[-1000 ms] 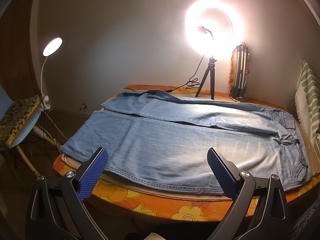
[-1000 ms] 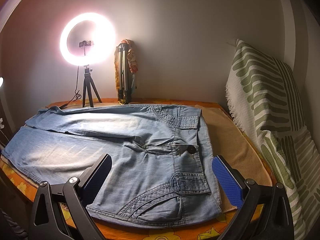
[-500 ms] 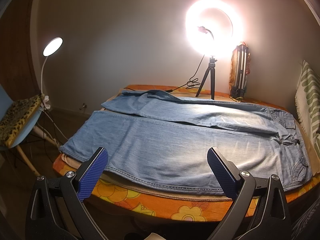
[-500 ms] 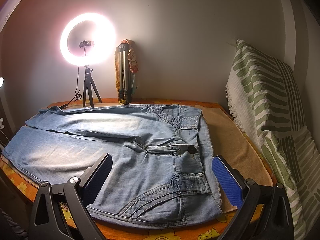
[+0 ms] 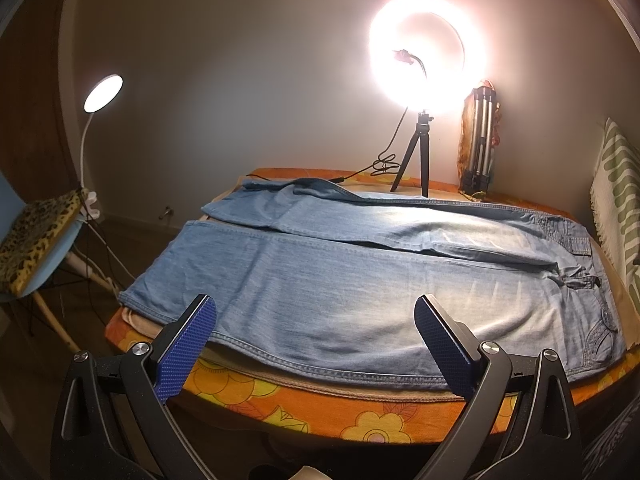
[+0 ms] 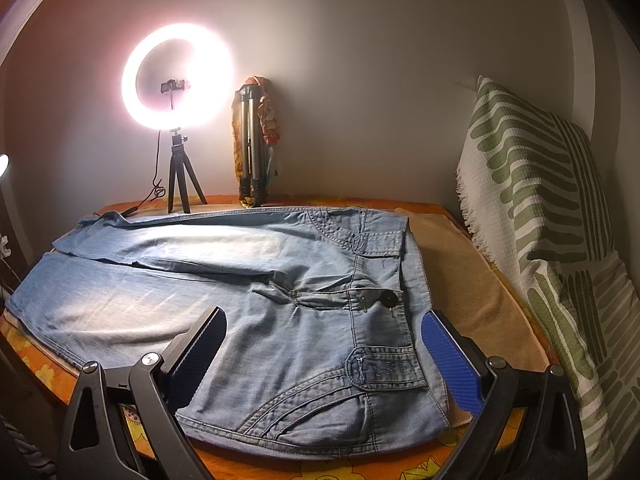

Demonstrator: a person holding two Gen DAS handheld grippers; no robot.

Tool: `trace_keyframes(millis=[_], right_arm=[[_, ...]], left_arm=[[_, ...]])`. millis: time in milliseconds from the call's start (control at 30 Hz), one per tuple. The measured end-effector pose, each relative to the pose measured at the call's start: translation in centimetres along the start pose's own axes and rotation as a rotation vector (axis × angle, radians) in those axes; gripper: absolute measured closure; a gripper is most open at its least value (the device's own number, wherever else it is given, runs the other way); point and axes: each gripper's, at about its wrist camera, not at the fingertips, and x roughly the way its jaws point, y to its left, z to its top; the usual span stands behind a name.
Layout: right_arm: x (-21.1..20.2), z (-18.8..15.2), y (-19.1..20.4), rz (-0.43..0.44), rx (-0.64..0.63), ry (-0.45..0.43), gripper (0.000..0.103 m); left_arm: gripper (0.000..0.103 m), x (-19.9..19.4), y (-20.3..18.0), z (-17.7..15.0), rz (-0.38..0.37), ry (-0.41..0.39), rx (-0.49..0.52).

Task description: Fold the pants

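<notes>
Light blue jeans (image 5: 340, 276) lie spread flat on the orange flowered table (image 5: 360, 416), legs to the left, waistband to the right. In the right wrist view the jeans (image 6: 280, 300) show their waistband, dark button and front pocket close by. My left gripper (image 5: 316, 344) hovers open over the near side seam of the front leg, with nothing between its blue pads. My right gripper (image 6: 324, 356) is open too, held above the near hip pocket and waistband corner, touching nothing.
A lit ring light on a small tripod (image 5: 424, 64) and a folded tripod (image 5: 478, 140) stand at the table's back edge. A green striped pillow (image 6: 560, 240) leans at the right. A chair with a leopard cushion (image 5: 36, 236) and a lamp (image 5: 102, 92) stand left.
Almost nothing differs; the right wrist view has crept very slightly, and both grippers stay open above the jeans.
</notes>
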Motion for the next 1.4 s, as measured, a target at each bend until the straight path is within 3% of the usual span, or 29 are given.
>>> trace_keyframes(millis=[500,833,1033,1400], right_arm=[[0.9,0.5,0.1,0.033,-0.008,0.007,0.008],[2.2,3.0,0.5,0.097,-0.043,-0.009,0.01],[3.7,5.3,1.7,0.174,-0.1,-0.022,0.012],[8.3,9.6,6.2,0.278,-0.274,-0.022,0.012]], left_arm=[[0.003,1.0,0.1,0.1,0.016,0.026,-0.012],[0.004,2.6,1.2,1.1,0.026,0.054,-0.054],[0.01,3.9,2.5,3.0,0.013,0.054,-0.044],[0.016,7.1,5.9,8.2,0.083,0.065,-0.01]])
